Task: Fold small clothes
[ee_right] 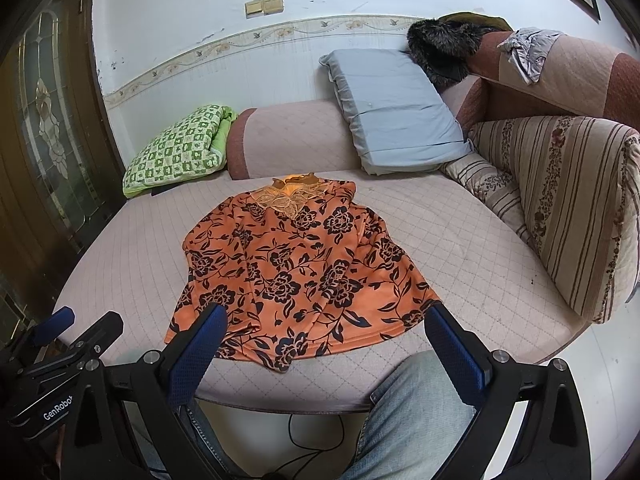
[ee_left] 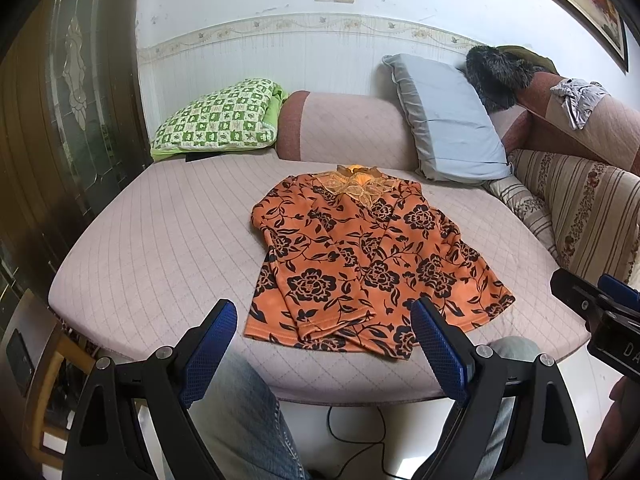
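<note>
An orange top with black flowers lies on the pink quilted sofa seat, collar at the far end, hem toward me, sleeves folded inward over the body. It also shows in the right wrist view. My left gripper is open and empty, held just short of the hem. My right gripper is open and empty, also just before the hem. The right gripper's body shows at the right edge of the left wrist view.
A green checked folded blanket and a blue-grey pillow lean at the back. A striped cushion lies at the right. A dark furry item and grey cloth rest on the backrest. My jeans-clad knees are below the seat's front edge.
</note>
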Demonstrator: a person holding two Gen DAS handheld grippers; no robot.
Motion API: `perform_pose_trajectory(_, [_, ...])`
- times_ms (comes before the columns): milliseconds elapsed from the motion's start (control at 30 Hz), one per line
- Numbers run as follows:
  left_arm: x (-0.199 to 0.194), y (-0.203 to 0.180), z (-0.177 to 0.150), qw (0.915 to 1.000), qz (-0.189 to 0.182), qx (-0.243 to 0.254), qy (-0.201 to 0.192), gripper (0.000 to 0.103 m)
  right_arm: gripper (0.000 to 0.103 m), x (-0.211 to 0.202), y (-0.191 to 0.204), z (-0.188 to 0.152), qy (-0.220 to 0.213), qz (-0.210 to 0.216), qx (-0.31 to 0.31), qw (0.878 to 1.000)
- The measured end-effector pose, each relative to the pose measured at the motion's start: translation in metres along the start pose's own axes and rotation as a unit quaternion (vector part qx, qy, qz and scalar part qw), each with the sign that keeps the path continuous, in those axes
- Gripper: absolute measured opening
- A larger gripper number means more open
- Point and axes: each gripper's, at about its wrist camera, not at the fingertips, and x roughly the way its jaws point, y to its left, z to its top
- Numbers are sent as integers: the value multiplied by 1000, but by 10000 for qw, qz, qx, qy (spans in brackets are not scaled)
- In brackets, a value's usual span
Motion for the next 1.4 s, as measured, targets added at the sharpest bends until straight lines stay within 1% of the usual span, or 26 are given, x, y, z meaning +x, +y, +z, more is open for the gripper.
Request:
perform_pose_trajectory(400, [-2,-1,-5,10000,6,3,11,89,99,-1,1,0,-14,4,-13,10000])
perform_pose_trajectory(933, [0,0,-4,10000,6,-28,52,89,99,0,2,-1,-5,9,-15,10000])
perform_pose_trajectory(1167, [7,1,-1,9999,7,-50,120,89,99,7,4,-2,52,2,-49,10000])
perform_pose_trajectory(1400, [22,1,4,9996,-10,-97,269,89,99,20,4,-2,182,-14,-42,9998])
